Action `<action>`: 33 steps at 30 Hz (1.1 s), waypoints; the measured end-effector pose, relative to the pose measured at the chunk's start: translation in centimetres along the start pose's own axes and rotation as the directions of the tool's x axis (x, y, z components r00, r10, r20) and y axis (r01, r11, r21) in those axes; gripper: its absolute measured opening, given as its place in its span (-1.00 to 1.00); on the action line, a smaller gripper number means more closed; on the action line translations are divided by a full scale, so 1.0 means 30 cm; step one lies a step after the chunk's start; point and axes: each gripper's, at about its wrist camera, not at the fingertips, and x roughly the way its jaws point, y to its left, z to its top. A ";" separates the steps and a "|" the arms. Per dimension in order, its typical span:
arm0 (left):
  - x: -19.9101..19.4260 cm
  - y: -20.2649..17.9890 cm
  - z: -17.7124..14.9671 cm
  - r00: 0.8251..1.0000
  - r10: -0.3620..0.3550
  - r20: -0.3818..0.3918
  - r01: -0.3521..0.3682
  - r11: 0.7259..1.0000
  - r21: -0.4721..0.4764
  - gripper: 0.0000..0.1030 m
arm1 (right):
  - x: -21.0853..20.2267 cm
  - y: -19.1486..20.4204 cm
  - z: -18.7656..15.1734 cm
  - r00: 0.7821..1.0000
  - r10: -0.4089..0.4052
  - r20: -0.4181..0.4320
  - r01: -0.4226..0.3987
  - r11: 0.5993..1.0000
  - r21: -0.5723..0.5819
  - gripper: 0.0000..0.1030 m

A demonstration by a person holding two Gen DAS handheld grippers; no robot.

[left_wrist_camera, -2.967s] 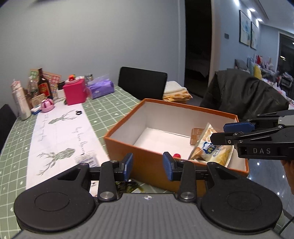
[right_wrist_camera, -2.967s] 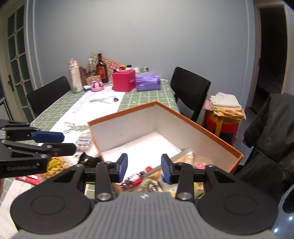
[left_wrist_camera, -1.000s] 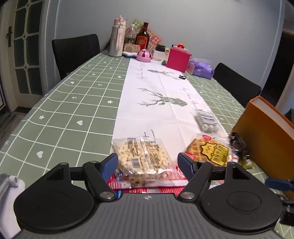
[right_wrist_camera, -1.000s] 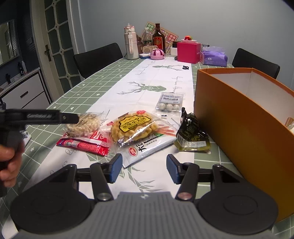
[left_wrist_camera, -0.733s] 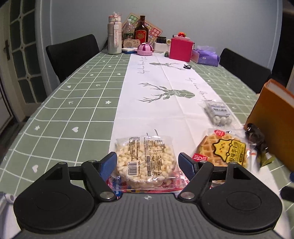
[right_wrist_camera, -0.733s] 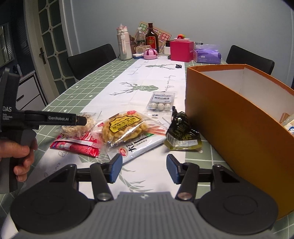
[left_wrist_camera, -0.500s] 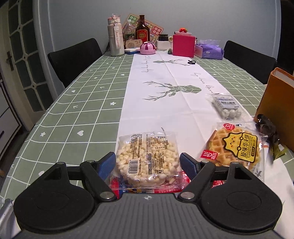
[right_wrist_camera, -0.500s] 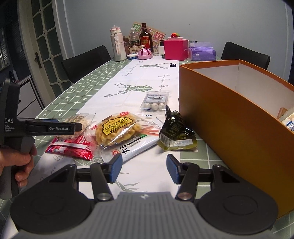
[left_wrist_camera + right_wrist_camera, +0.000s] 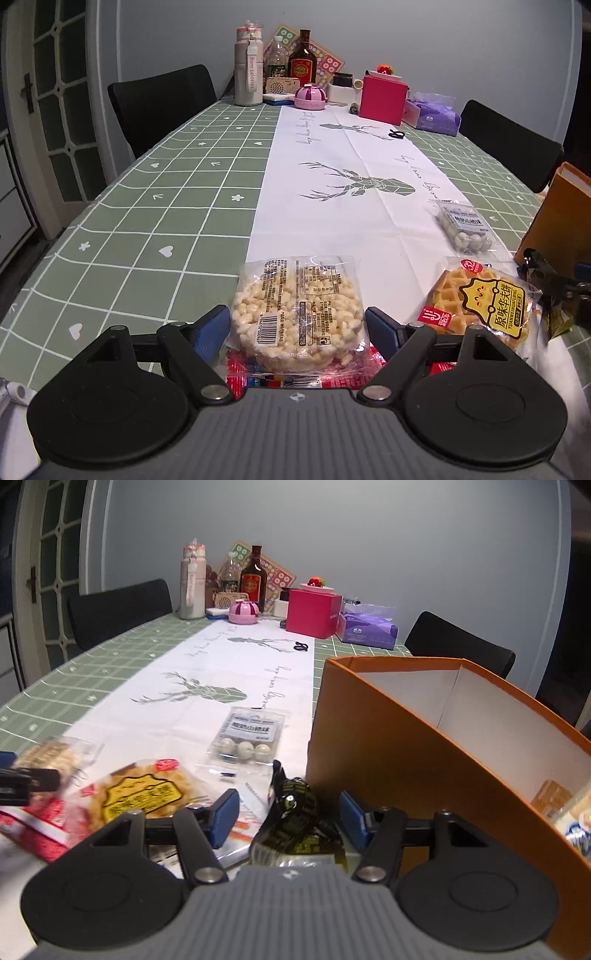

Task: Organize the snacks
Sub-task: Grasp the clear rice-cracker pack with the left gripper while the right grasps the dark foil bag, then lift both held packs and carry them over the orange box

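My left gripper is open, its jaws either side of a clear pack of puffed-rice cakes that lies on a red packet. My right gripper is open around a black-and-yellow snack pouch beside the orange box. A waffle pack lies right of the rice cakes and shows in the right wrist view. A pack of white balls lies further back and shows in the left wrist view. Snacks lie inside the box.
The table has a green checked cloth and a white runner. At the far end stand bottles, a pink box and a purple tissue pack. Black chairs stand on both sides.
Both grippers left the orange box and dropped to the table. The left gripper closed in on the rice-cake pack; the right moved forward over the black pouch.
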 end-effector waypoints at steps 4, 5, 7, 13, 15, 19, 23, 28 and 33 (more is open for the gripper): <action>0.006 0.009 0.000 1.000 -0.012 -0.001 0.012 1.000 -0.010 0.86 | 0.059 -0.001 0.000 1.000 -0.014 -0.019 0.013 1.000 -0.019 -0.02; 0.007 0.011 0.001 1.000 -0.014 -0.001 0.014 1.000 -0.011 0.86 | 0.069 0.000 0.001 1.000 -0.017 -0.022 0.016 1.000 -0.022 -0.04; 0.012 0.015 0.001 1.000 -0.015 -0.002 0.015 1.000 -0.016 0.86 | 0.089 -0.001 -0.002 0.999 -0.013 -0.033 0.012 0.999 -0.030 -0.19; 0.042 0.015 -0.007 1.000 0.008 -0.028 -0.009 1.000 -0.027 0.96 | 0.103 -0.005 -0.012 0.999 0.027 -0.040 -0.028 0.999 -0.016 -0.28; 0.046 0.006 -0.012 0.999 0.028 -0.016 -0.028 1.000 -0.011 0.97 | 0.103 -0.013 -0.011 0.999 0.038 -0.036 -0.038 0.999 -0.002 -0.30; 0.042 0.010 -0.014 1.000 0.022 -0.002 -0.022 0.999 -0.036 0.88 | 0.100 -0.035 -0.016 0.998 0.060 -0.035 -0.059 0.998 0.029 -0.30; 0.034 0.017 -0.018 1.000 0.015 0.009 -0.015 0.999 -0.051 0.86 | 0.093 -0.038 -0.017 0.997 0.068 -0.033 -0.067 0.997 0.032 -0.31; 0.019 0.026 -0.012 1.000 0.009 0.012 -0.008 0.997 -0.073 0.77 | 0.085 -0.046 -0.015 0.997 0.076 -0.028 -0.074 0.996 0.047 -0.31; -0.002 0.027 0.000 1.000 0.011 0.030 -0.009 0.997 -0.080 0.77 | 0.067 -0.058 -0.013 0.996 0.082 -0.018 -0.081 0.995 0.058 -0.31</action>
